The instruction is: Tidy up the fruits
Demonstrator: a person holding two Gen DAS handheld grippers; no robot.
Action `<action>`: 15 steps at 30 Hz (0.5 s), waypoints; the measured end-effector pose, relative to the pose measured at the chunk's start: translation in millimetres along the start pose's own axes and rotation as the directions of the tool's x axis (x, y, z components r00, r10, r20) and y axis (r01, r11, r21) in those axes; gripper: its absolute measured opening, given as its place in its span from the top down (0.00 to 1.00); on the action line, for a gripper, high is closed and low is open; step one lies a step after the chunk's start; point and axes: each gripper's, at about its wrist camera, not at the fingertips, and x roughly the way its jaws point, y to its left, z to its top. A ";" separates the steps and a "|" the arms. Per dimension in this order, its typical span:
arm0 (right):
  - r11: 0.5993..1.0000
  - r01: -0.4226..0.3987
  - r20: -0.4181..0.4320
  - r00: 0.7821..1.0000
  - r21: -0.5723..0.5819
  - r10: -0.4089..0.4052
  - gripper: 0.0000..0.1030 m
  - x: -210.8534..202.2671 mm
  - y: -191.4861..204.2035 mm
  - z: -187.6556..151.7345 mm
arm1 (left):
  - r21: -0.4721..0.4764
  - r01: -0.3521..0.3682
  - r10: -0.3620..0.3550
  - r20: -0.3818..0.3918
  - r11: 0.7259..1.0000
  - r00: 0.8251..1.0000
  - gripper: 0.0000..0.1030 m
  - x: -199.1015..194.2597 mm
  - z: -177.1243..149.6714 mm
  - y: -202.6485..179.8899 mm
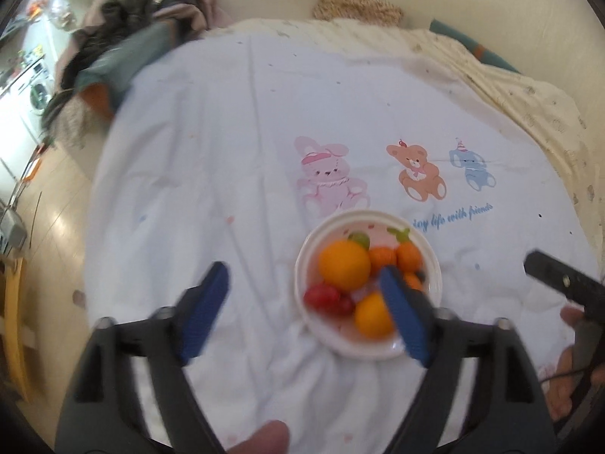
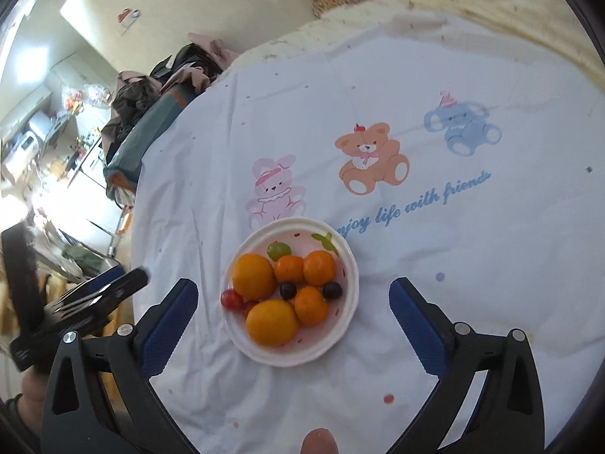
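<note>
Both grippers, left [image 1: 302,310] & right [image 2: 293,327], hang w/ fingers spread & empty above a white plate [image 2: 342,325] of fruits [image 2: 253,276] on a cartoon-print bedsheet [image 2: 453,265].

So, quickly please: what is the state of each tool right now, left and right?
Left tool: open, holding nothing, above the plate of fruit.
Right tool: open wide, holding nothing, the plate lying between its fingers below.

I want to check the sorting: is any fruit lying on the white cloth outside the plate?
No, in the right wrist view every fruit sits inside the plate, and the cloth around it carries only printed pictures.
</note>
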 end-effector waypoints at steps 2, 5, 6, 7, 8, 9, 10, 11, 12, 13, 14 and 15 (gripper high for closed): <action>0.999 0.031 0.028 0.999 -0.030 -0.030 0.00 -11.9 9.0 -13.2 | -0.004 -0.014 0.014 0.031 1.000 0.999 0.18 -19.5 -21.4 5.8; 0.997 0.056 0.051 0.997 -0.062 -0.053 0.00 -25.2 19.1 -34.8 | -0.032 -0.014 0.016 0.051 0.999 0.999 0.15 -41.3 -47.7 13.7; 0.995 0.066 0.057 0.996 -0.073 -0.062 0.00 -28.7 22.2 -41.3 | -0.049 -0.007 0.010 0.060 0.999 0.998 0.09 -48.9 -55.1 16.5; 0.992 0.085 0.065 0.995 -0.089 -0.080 0.00 -32.9 26.9 -49.9 | -0.063 -0.002 0.006 0.070 0.998 0.998 0.05 -54.1 -60.5 17.7; 0.990 0.100 0.074 0.993 -0.102 -0.093 0.00 -35.7 30.1 -55.7 | -0.079 0.000 0.006 0.082 0.997 0.997 0.01 -59.7 -66.0 18.7; 0.986 0.118 0.081 0.991 -0.120 -0.109 0.00 -38.2 34.5 -61.7 | -0.092 -0.003 0.012 0.096 0.996 0.995 0.00 -65.6 -72.2 19.0; 0.979 0.141 0.085 0.988 -0.149 -0.130 0.00 -40.7 40.7 -68.8 | -0.094 -0.004 0.014 0.104 0.996 0.994 0.00 -69.0 -76.4 17.1; 0.974 0.154 0.091 0.986 -0.166 -0.141 0.00 -43.2 45.3 -73.5 | -0.091 -0.006 0.016 0.114 0.996 0.993 0.00 -74.1 -80.6 16.7; 0.969 0.167 0.104 0.983 -0.181 -0.150 0.00 -46.2 49.8 -78.3 | -0.076 -0.005 0.015 0.128 0.997 0.992 0.00 -77.5 -84.8 14.5; 0.964 0.183 0.125 0.979 -0.195 -0.161 0.00 -49.9 54.3 -83.8 | -0.064 -0.006 0.015 0.137 0.998 0.991 0.00 -78.7 -87.2 13.1; 0.957 0.205 0.146 0.973 -0.207 -0.177 0.00 -53.1 58.3 -89.4 | -0.054 -0.010 0.017 0.141 0.999 0.990 0.00 -78.0 -88.3 12.2; 0.950 0.224 0.161 0.968 -0.216 -0.192 0.00 -55.0 61.2 -94.2 | -0.050 -0.007 0.014 0.144 0.999 0.989 0.00 -77.9 -89.6 12.3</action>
